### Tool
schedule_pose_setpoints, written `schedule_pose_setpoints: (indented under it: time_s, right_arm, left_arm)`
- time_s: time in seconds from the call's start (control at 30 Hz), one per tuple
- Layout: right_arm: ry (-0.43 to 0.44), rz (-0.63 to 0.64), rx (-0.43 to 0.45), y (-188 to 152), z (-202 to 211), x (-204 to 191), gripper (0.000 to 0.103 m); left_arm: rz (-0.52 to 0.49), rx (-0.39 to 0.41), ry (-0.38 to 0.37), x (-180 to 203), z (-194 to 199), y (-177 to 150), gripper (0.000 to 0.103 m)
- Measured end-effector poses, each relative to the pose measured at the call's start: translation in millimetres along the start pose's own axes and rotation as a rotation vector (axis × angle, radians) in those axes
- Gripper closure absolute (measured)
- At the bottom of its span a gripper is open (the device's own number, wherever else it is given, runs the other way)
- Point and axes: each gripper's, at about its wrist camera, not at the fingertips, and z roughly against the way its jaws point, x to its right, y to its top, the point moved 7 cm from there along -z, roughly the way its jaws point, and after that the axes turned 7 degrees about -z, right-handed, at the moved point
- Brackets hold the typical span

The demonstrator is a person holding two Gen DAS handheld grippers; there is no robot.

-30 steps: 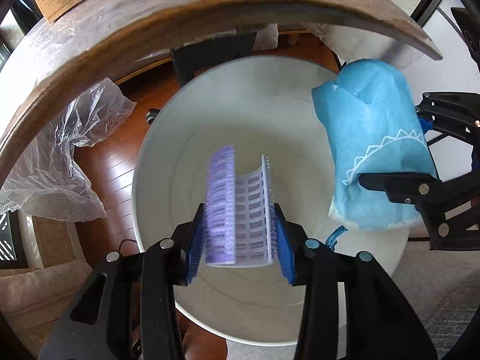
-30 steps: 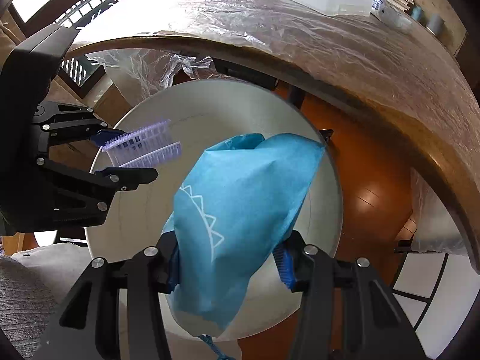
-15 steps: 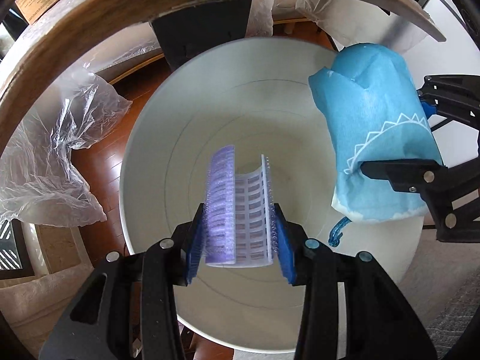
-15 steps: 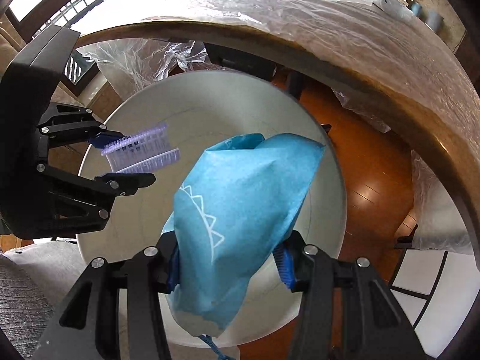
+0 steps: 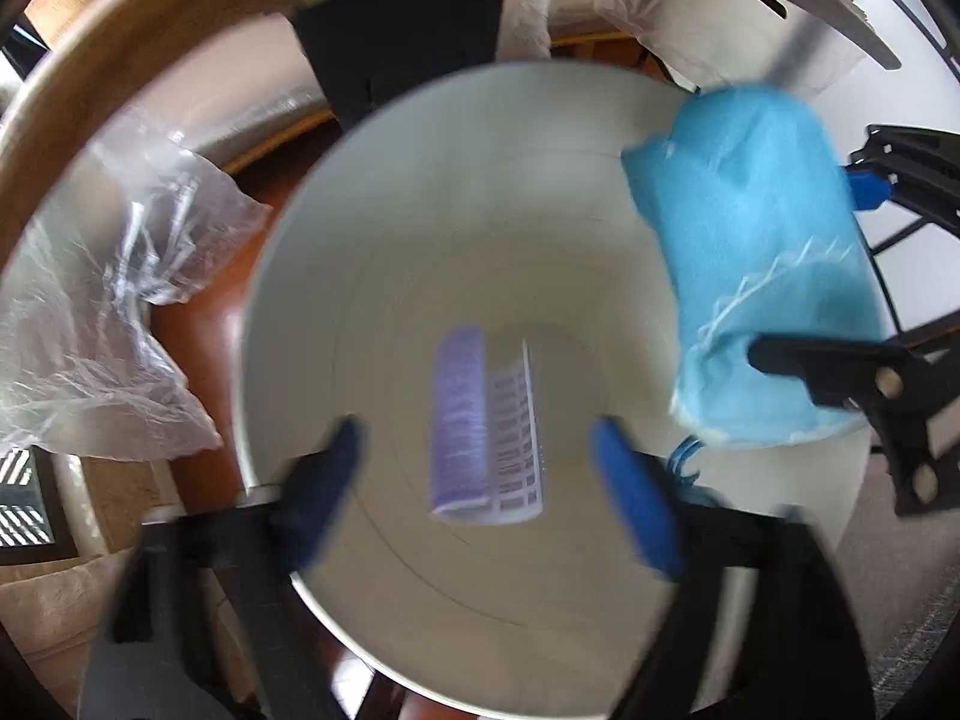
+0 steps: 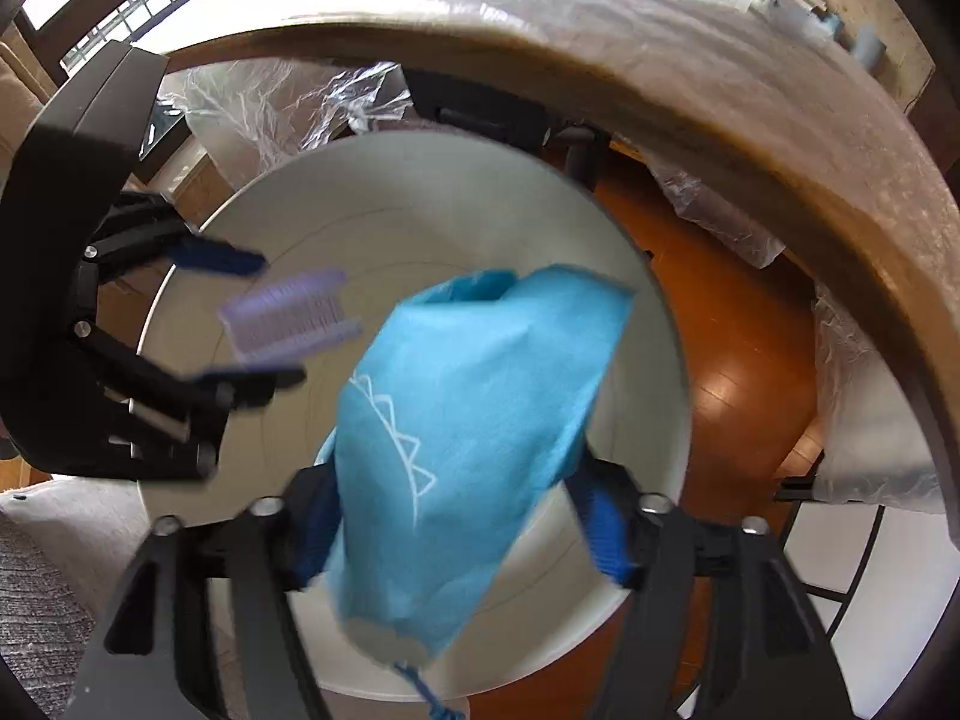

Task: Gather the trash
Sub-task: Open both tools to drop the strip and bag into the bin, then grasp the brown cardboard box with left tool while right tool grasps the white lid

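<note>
Below both grippers stands a white bin (image 5: 288, 300), its round mouth filling the middle of each wrist view, on a reddish wooden floor (image 6: 738, 384) beside a round wooden table (image 6: 750, 138) covered in clear plastic sheet (image 5: 102, 324).

From the left wrist view, the left gripper (image 5: 480, 480) has its jaws spread wide; they have just been opening. Its blue pads (image 5: 324, 486) sit at 8 and 4 o'clock of the purple and white hair roller (image 5: 486, 426), with clear gaps on both sides, so nothing presses on the roller. The roller is blurred, loose over the inside of the bin, near the centre of the frame. In the right wrist view the same roller (image 6: 288, 315) shows at 9 o'clock, between the parted fingers of the left gripper (image 6: 246, 318).

The right gripper (image 6: 462, 516) has also just been opening its jaws. A blue fabric pouch (image 6: 474, 420) with a white zigzag print lies between them over the bin's mouth, its drawstring hanging at 6 o'clock. The right-hand pad (image 6: 600, 528) stands just clear of the cloth; the left-hand pad is half hidden behind the pouch, so contact there cannot be told. In the left wrist view the pouch (image 5: 756, 276) sits at 2 o'clock, over the bin's rim.
</note>
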Motion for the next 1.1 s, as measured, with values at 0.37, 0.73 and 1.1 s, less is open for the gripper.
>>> schedule_pose_setpoints:
  time_s: [0.37,0.73,1.1]
  right_arm:
    - [0.014,-0.031,0.184,23.9,76.1,2.5,0.016]
    - [-0.04,-0.149,0.505,96.3,175.4,33.5,0.004]
    - [-0.112,-0.297,0.461,161.5,112.2,56.8,0.004]
  left_arm:
    - [0.039,0.159,0.037,-17.5,69.0,23.5,0.008]
    - [0.131,0.519,0.198,-67.1,207.5,75.7,0.001]
    - [0.314,0.405,0.313,-166.5,148.9,111.2,0.001]
